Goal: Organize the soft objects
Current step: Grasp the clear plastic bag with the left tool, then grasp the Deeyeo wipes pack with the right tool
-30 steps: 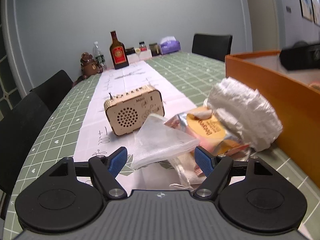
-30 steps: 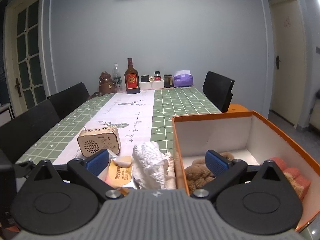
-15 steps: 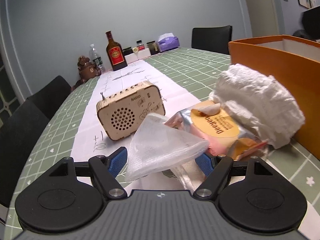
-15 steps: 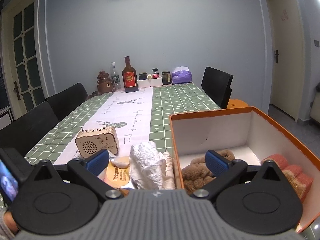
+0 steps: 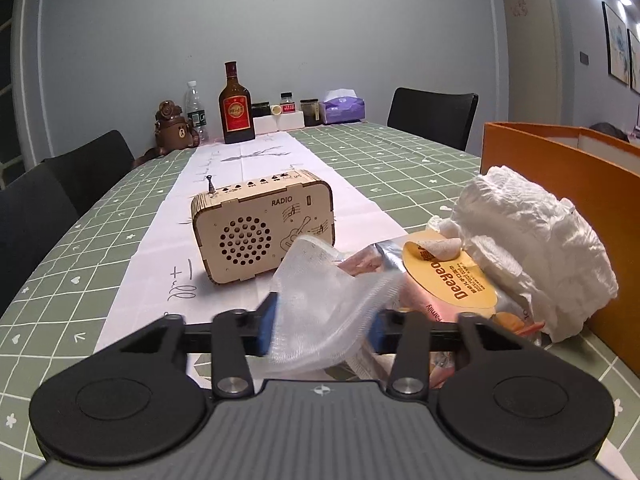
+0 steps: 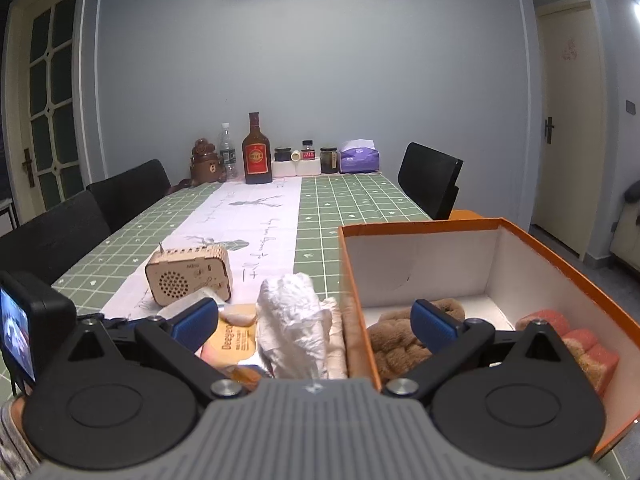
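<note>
**Left gripper takes hold of the mesh pouch; the box waits to its right**

The left gripper has its blue pads drawn in against a translucent mesh pouch, which bulges up between them; it looks pinched, though the blurred edges leave the firmness of the hold unclear. The right gripper hangs spread wide and holds nothing, its jaws straddling the near wall of the orange box.

Just beyond the pouch lies a yellow-labelled snack packet, with a crumpled white cloth resting against the box's outer side. A wooden radio stands behind on the counter. Inside the box sit a brown plush toy and a reddish sponge.

The step in hand appears to be picking up the pouch. Next it likely needs lifting clear of the packet, carrying over the box wall and releasing inside; thin mesh may slip or snag.
</note>
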Available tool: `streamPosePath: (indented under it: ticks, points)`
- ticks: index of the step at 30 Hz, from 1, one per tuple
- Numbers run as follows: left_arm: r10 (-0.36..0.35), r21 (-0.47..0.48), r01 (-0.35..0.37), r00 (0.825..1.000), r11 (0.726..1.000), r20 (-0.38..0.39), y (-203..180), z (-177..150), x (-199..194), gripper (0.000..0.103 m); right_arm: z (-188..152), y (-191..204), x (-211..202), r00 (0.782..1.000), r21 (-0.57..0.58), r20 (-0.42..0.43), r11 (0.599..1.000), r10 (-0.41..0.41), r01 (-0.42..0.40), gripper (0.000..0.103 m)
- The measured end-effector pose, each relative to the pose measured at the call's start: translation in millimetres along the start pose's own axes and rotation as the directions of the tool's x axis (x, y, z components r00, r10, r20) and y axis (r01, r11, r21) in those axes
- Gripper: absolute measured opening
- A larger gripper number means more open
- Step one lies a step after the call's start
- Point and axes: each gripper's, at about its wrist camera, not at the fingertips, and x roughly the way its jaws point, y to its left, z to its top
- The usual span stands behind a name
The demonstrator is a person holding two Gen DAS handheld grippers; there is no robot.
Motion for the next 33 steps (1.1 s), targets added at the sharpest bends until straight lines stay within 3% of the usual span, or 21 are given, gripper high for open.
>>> streamPosePath:
  ticks: [1, 7, 15, 18, 27, 33]
  points:
    - [0.001, -0.006, -0.001, 1.000, 1.000, -0.001, 0.4, -0.1, 0.0, 0.028, -1.1, 1.9, -0.7, 1.000, -0.001, 0.002, 1.000, 0.001, -0.001, 0.100]
    - [0.013, 0.001, -0.013, 1.000, 1.000, 0.023, -1.7, -2.7, -7.8, 0.009, -6.0, 14.4, 0.4, 0.999, -0.003, 0.000, 0.999, 0.034, -0.034, 0.100]
    - [0.009, -0.045, -0.008, 1.000, 0.999, 0.018, 4.3, -7.3, -17.7, 0.008, -7.9, 38.5, 13.9, 0.993, 0.006, -0.014, 0.993, 0.116, -0.116, 0.100]
    - [0.009, -0.055, -0.008, 1.000, 0.998, 0.022, 6.5, -7.5, -19.2, 0.008, -8.0, 46.9, 27.6, 0.994, -0.011, -0.030, 0.994, 0.107, -0.107, 0.099]
    - [0.063, -0.098, -0.057, 0.997, 0.994, 0.050, 13.6, -8.9, -27.0, 0.010, -9.5, 68.7, 69.8, 0.987, -0.040, -0.109, 0.992, 0.117, -0.122, 0.074]
    - [0.089, -0.129, -0.085, 0.996, 0.988, 0.025, 22.3, -7.7, -22.9, 0.010, -18.6, 72.2, 110.4, 0.972, 0.002, -0.194, 0.991, 0.130, -0.132, 0.067]
